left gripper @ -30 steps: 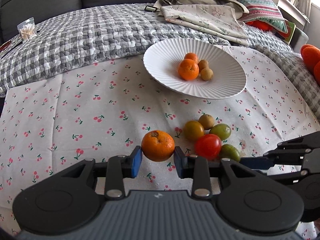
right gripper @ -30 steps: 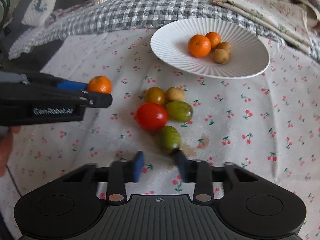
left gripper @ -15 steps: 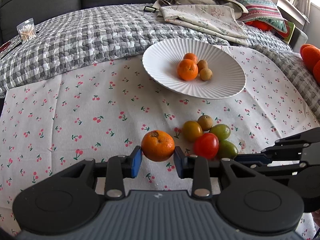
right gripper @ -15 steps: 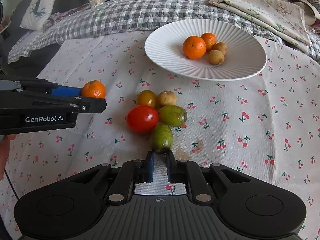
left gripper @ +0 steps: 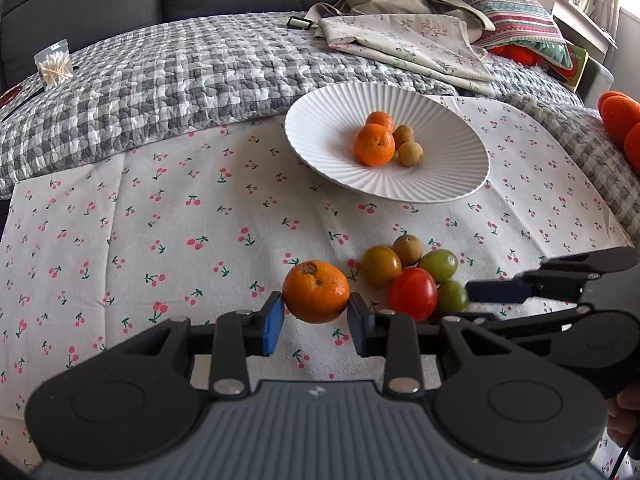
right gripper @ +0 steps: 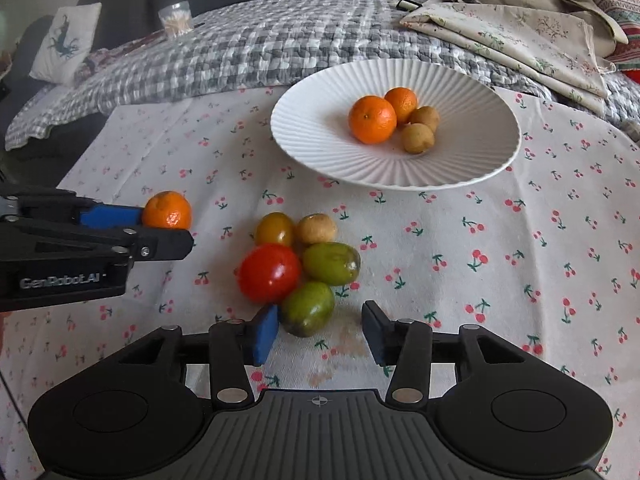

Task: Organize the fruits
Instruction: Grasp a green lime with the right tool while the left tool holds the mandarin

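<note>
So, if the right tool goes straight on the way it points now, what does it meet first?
Probably the green fruit: it lies just ahead of the right tool, whose jaws are opening, near its left finger. Behind it sits the red tomato.

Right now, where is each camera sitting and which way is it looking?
Left wrist view: sits on the left hand-held gripper, looking forward and down at the mandarin it grips; the right hand-held gripper pokes in from the right.
Right wrist view: sits on the right hand-held gripper, jaws opening, looking down at a green fruit in front of them.
Both views show the white plate and the red tomato.
</note>
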A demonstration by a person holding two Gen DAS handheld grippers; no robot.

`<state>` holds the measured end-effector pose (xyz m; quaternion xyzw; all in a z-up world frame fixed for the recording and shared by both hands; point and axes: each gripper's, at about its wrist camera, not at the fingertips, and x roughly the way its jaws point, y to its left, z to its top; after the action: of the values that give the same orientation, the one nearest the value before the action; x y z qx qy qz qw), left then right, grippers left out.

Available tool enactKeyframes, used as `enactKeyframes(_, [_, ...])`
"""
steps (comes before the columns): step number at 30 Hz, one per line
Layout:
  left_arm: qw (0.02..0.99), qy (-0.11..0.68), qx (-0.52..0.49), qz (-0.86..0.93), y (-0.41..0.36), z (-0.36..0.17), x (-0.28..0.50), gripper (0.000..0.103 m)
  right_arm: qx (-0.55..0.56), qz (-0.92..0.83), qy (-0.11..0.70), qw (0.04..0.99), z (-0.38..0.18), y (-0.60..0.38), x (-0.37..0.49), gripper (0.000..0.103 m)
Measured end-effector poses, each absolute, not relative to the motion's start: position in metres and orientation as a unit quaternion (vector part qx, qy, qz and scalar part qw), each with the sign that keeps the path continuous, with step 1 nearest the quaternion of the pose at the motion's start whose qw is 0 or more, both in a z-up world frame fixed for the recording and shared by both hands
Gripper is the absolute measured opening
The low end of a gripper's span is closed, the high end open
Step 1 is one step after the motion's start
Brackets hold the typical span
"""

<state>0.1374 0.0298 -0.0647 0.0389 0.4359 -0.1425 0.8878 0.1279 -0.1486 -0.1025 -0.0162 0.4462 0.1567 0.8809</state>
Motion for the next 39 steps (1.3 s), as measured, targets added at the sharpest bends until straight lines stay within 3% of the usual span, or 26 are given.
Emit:
enactKeyframes(1, [0.888,0.436,0.038,-0.141,0.03,-0.064,0.138,0.033,-0.017,0.159,0.447,0.88,-0.102,-0.148,0.127,0.028])
enactKeyframes(8, [0.891,0.43,0.036,-0.14,0.029,-0.062,0.137,0.033,-0.007,0.145,0.436,0.888,-0.084,-0.159,0.123,0.02])
enactKeyframes(9, [0.892,0.429,0.036,-0.14,0.029,-0.062,0.137,0.033,-0.003,0.147,0.435,0.889,-0.082,-0.161,0.122,0.001])
enactKeyframes(13, [0.891,0.43,0.034,-0.138,0.029,-0.062,0.137,0.033,0.004,0.162,0.433,0.887,-0.077,-0.168,0.121,0.0])
enactKeyframes(15, [0.891,0.431,0.033,-0.137,0.03,-0.062,0.137,0.033,-0.001,0.161,0.441,0.883,-0.083,-0.167,0.122,0.01])
enactKeyframes(17, [0.893,0.428,0.031,-0.137,0.03,-0.06,0.137,0.033,-0.007,0.15,0.442,0.884,-0.089,-0.162,0.125,0.032])
enactKeyframes(19, [0.894,0.426,0.028,-0.137,0.031,-0.059,0.136,0.033,-0.008,0.153,0.432,0.889,-0.09,-0.159,0.127,0.061])
enactKeyframes(20, [0.894,0.426,0.027,-0.137,0.032,-0.059,0.135,0.033,-0.01,0.153,0.423,0.893,-0.089,-0.157,0.128,0.063])
enactKeyframes(24, [0.895,0.424,0.026,-0.135,0.032,-0.057,0.135,0.033,-0.024,0.181,0.405,0.896,-0.093,-0.153,0.133,0.061])
enactKeyframes(26, [0.895,0.424,0.025,-0.136,0.032,-0.057,0.135,0.033,-0.01,0.198,0.412,0.889,-0.092,-0.156,0.134,0.047])
enactKeyframes(27, [0.895,0.424,0.026,-0.136,0.032,-0.057,0.135,0.033,-0.009,0.204,0.413,0.888,-0.09,-0.156,0.133,0.034])
enactKeyframes(28, [0.895,0.424,0.026,-0.135,0.032,-0.057,0.135,0.033,-0.019,0.203,0.411,0.888,-0.088,-0.156,0.132,0.027])
enactKeyframes(31, [0.895,0.424,0.023,-0.134,0.033,-0.057,0.135,0.033,-0.017,0.213,0.412,0.886,-0.09,-0.161,0.131,0.028])
enactKeyframes(35, [0.895,0.424,0.023,-0.134,0.033,-0.057,0.135,0.033,-0.032,0.222,0.413,0.883,-0.094,-0.162,0.133,0.045])
enactKeyframes(39, [0.896,0.423,0.025,-0.136,0.032,-0.056,0.134,0.033,-0.047,0.235,0.414,0.878,-0.096,-0.155,0.13,0.038])
